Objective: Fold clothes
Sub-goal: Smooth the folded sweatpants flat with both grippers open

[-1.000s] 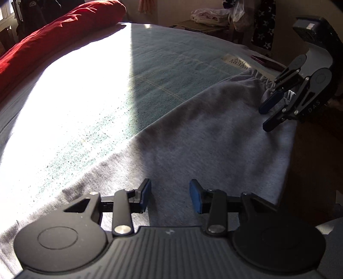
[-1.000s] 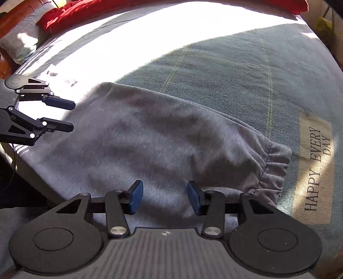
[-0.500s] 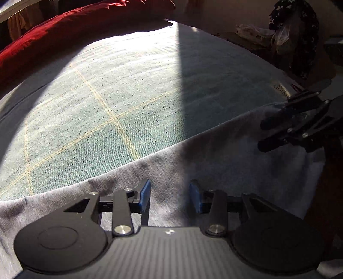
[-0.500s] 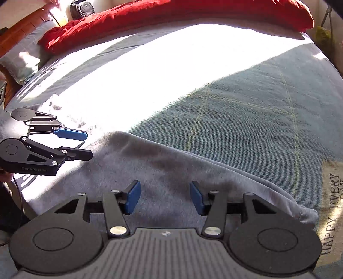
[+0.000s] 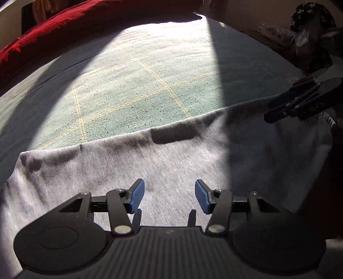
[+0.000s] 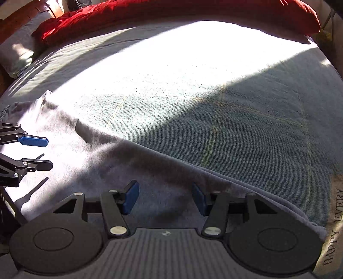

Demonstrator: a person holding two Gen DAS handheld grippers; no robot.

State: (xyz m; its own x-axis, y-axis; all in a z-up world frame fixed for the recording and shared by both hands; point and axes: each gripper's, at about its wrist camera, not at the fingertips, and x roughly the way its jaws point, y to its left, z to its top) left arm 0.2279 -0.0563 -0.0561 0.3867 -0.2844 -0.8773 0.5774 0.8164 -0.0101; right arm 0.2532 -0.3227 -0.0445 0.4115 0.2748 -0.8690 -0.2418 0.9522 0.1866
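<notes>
A soft grey garment point(image 5: 171, 163) lies on the green checked bed cover point(image 6: 214, 111) reading "HAPPY EVERY"; both tools, left tool point(image 5: 167, 196) and right tool point(image 6: 165, 197), are opening, pinching nothing

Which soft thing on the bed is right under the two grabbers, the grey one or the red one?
The grey garment, spread flat along the bed's near edge below both grippers. The red bedding is bunched up far away across the bed.

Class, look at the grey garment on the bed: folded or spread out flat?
Folded, it seems: the grey garment lies as a long flat strip, with layered edges at its right end.
</notes>
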